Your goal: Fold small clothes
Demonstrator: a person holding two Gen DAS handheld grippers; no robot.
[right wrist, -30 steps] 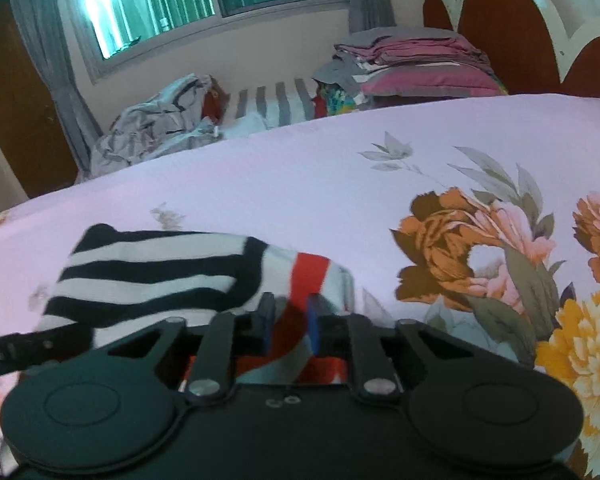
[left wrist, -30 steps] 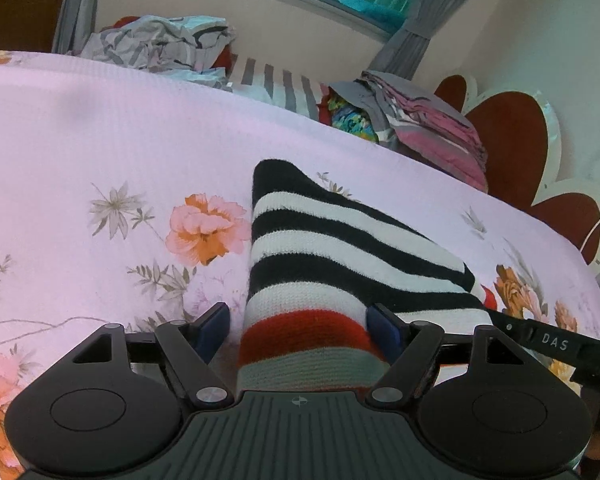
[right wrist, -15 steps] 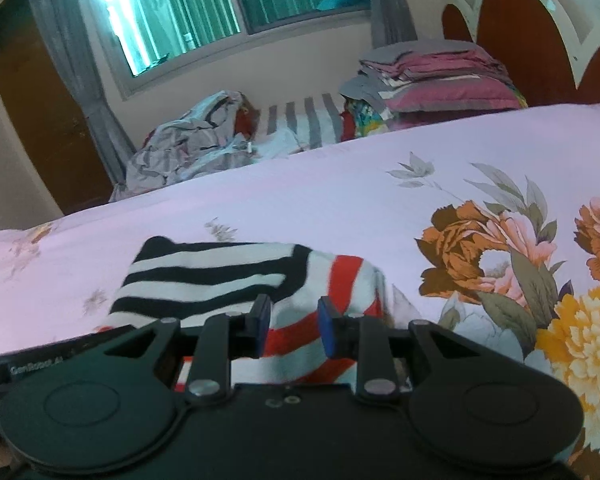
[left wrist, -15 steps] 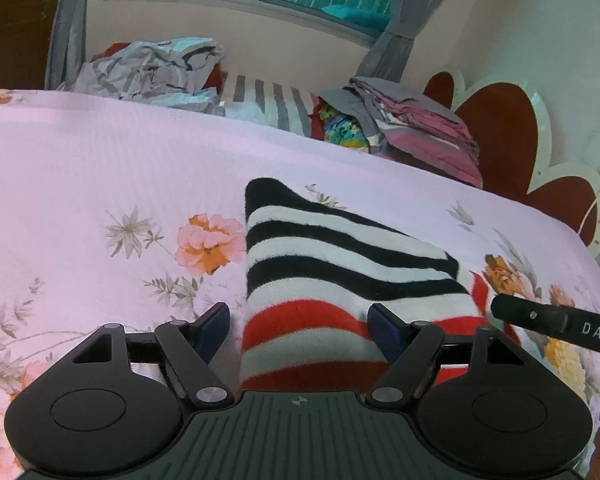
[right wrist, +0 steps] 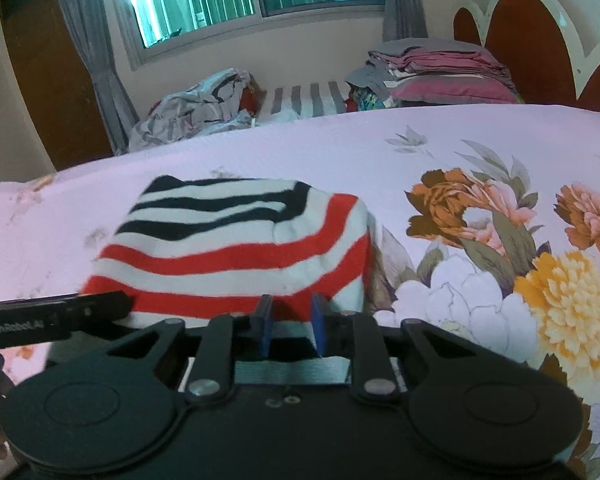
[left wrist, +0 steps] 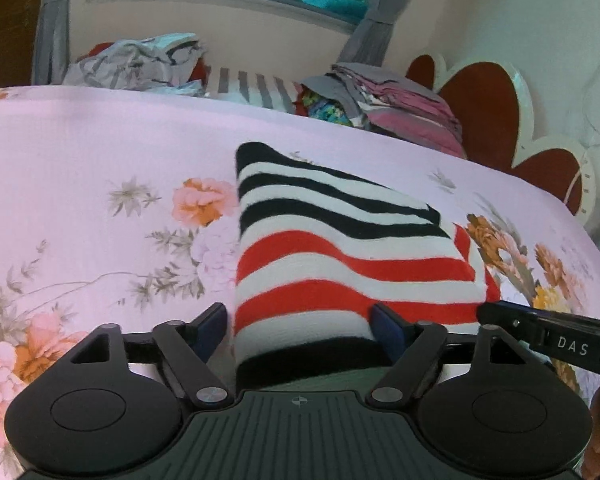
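A small knitted garment [left wrist: 332, 248] with black, white and red stripes lies folded on the pink floral bedsheet [left wrist: 80, 152]. My left gripper [left wrist: 300, 324] is open, its blue pads either side of the garment's near edge. My right gripper [right wrist: 290, 320] is open by a narrow gap at the garment's [right wrist: 240, 240] near right edge, nothing pinched. The right gripper's finger [left wrist: 548, 332] shows at the right of the left wrist view. The left gripper's finger [right wrist: 52, 316] shows at the left of the right wrist view.
A stack of folded pink and grey clothes [right wrist: 440, 72] sits at the far side near the red headboard [right wrist: 528, 40]. A crumpled grey pile [right wrist: 196, 108] and a striped pillow [right wrist: 308, 100] lie under the window. The bedsheet [right wrist: 500, 240] spreads right.
Both grippers have drawn back toward me, showing more red stripes. The right gripper, shut on the garment's edge a second ago, has let go and opened a little.
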